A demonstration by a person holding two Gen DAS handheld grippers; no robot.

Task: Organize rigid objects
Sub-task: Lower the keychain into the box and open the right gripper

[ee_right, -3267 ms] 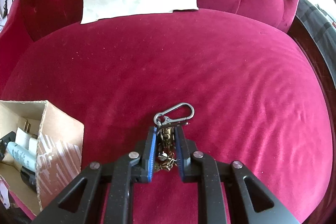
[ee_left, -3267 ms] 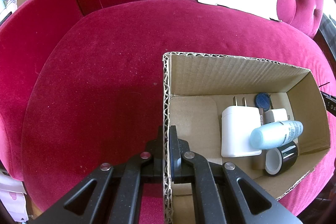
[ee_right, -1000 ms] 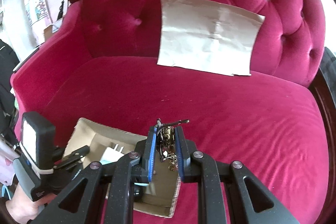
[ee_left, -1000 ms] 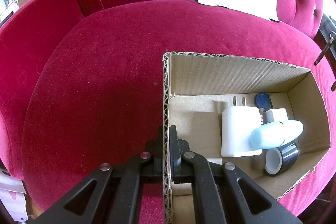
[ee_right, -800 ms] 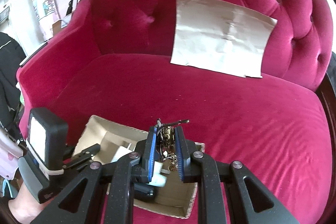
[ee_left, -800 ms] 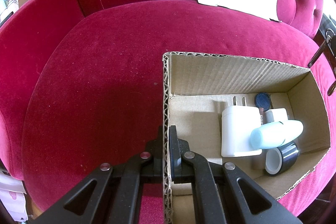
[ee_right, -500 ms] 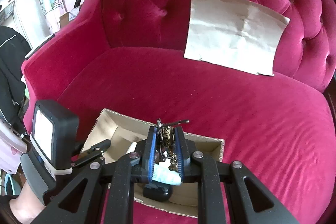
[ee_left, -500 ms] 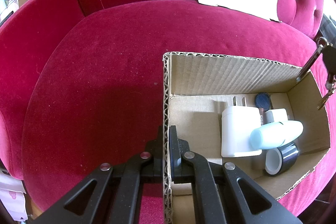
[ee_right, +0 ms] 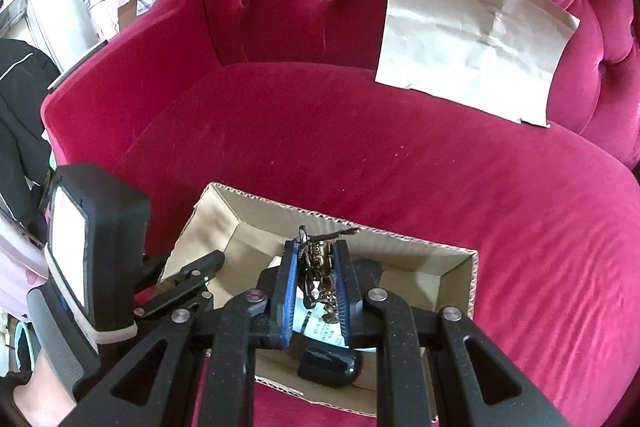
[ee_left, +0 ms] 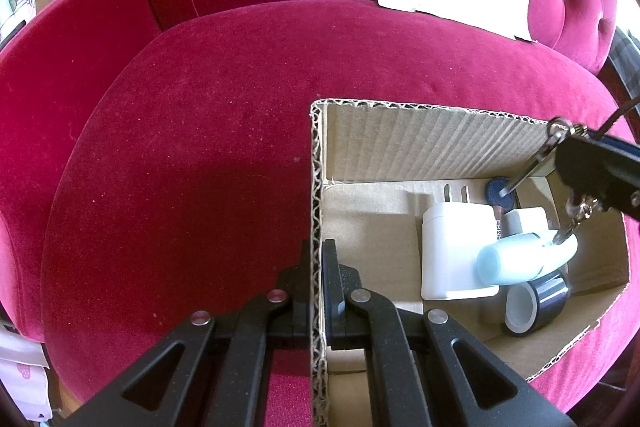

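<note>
Cardboard box (ee_left: 436, 147), an open-topped brown corrugated carton, sits on the seat of the crimson velvet tufted sofa (ee_left: 208, 131) and is the place the held thing has to end up, so the relation that matters is plain: the box's open mouth lies directly below the right gripper (ee_right: 316, 277), while the left gripper (ee_left: 317, 291) is beside the box's near wall, not over its floor. That left gripper has its jaws pressed together on the corrugated edge of the box wall, which pins the carton in place. The right gripper's blue-padded jaws pinch a brass-coloured key bunch on a silver carabiner clip (ee_right: 320, 259), the clip's long axis lying crosswise above the jaws and the keys dangling beneath. In the left wrist view the bunch hangs over the far right end of the box, above a white wall charger with two prongs (ee_left: 456, 251), a pale blue cylindrical bottle lying on its side (ee_left: 520, 259) and a dark roll of tape (ee_left: 536, 307). Judged from this, the right hand is much the nearer, and only a release over the box seems left.
</note>
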